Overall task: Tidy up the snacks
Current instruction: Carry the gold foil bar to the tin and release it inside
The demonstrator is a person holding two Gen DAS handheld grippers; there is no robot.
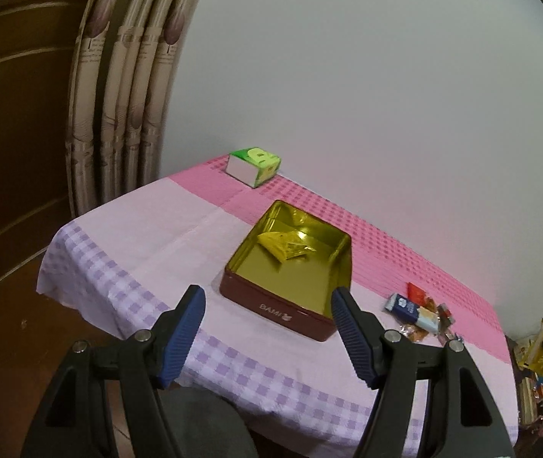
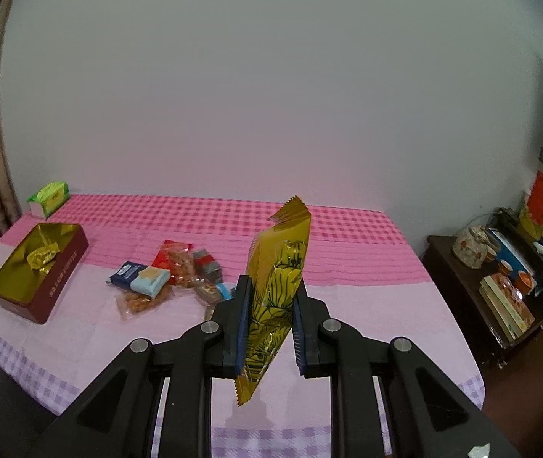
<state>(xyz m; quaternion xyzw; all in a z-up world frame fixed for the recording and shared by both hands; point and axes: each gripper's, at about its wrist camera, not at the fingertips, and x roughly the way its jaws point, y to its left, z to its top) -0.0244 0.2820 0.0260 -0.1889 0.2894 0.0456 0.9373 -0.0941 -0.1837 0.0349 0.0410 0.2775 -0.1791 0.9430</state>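
Lower frame: left gripper (image 1: 267, 305), blue-padded jaws spread wide, nothing between them. Centre: dark red tin (image 1: 271, 301) with gold interior, holding one yellow packet (image 1: 285, 246), on the pink-and-lilac checked tablecloth (image 1: 149, 229). Upper centre: green tissue pack (image 1: 254, 166); right: loose snack packets (image 1: 420, 315), possibly biscuits.

Gold packet (image 2: 277, 286) upright off the table; open red tin (image 2: 39, 278) holds another, perhaps crumpled; snack pile (image 2: 168, 278) beside it
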